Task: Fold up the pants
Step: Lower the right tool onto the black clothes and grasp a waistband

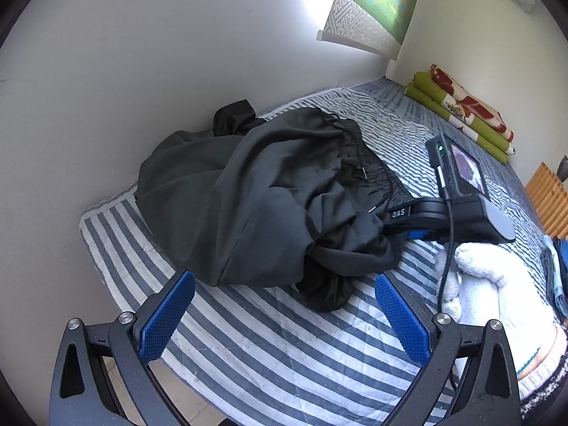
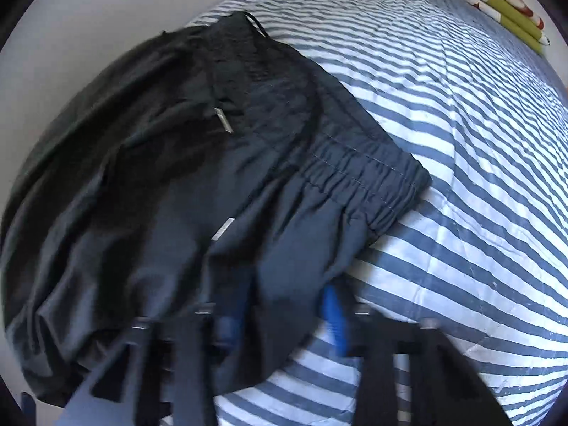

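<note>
Dark crumpled pants (image 1: 255,195) lie heaped on a blue-and-white striped bed cover (image 1: 248,348), close to the wall. In the left wrist view my left gripper (image 1: 284,316) hovers in front of the heap, open, nothing between its blue pads (image 1: 167,316). My right gripper (image 1: 390,222) reaches in from the right, held by a white-gloved hand (image 1: 497,291), with its fingers buried in the fabric near the waistband. The right wrist view is blurred: the pants (image 2: 177,177) with elastic waistband (image 2: 355,177) fill it, and a fold of fabric runs between the closed-in pads of the right gripper (image 2: 284,305).
A white wall (image 1: 106,71) borders the bed behind the pants. A folded green, red and white quilt (image 1: 465,110) lies at the far end of the bed. Orange wooden slats (image 1: 546,191) stand at the right. Striped cover (image 2: 461,142) stretches to the right of the heap.
</note>
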Demonstrator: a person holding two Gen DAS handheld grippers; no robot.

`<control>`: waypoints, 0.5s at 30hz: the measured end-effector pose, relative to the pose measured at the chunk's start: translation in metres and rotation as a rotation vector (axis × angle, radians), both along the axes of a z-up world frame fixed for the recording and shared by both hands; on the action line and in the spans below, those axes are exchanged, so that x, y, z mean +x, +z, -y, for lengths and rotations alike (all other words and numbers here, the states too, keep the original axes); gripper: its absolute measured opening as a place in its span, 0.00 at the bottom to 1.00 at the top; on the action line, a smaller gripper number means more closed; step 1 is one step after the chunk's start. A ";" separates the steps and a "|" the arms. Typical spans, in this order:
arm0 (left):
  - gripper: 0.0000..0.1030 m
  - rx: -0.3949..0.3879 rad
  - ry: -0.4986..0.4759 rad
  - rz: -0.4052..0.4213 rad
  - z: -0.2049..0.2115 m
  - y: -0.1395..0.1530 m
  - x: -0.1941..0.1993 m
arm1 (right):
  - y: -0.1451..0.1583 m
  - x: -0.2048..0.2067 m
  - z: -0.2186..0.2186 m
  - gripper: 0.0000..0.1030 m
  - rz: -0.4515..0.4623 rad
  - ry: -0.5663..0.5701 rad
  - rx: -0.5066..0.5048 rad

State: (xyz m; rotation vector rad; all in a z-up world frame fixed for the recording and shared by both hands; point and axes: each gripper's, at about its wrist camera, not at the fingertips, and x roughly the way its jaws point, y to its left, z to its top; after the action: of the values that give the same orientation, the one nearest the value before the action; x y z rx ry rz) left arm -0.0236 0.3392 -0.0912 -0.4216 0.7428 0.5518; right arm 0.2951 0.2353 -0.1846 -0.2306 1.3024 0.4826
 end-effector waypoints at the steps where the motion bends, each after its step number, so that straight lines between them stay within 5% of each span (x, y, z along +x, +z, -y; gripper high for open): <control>1: 1.00 0.001 0.003 -0.001 -0.001 0.000 0.000 | 0.004 -0.001 -0.001 0.09 0.008 -0.001 0.004; 8: 1.00 -0.003 0.021 0.002 -0.009 -0.001 -0.003 | 0.034 -0.003 0.019 0.02 0.185 -0.016 -0.043; 12: 1.00 -0.003 0.035 0.005 -0.016 -0.002 -0.003 | 0.057 0.017 0.055 0.02 0.331 -0.119 -0.106; 15: 1.00 0.005 0.037 0.004 -0.019 -0.002 -0.003 | 0.067 0.038 0.084 0.02 0.352 -0.227 -0.127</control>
State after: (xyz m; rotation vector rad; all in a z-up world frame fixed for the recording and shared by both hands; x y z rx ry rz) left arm -0.0261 0.3581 -0.0932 -0.4328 0.7306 0.5873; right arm 0.3336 0.1514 -0.1174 -0.2570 0.9993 0.1563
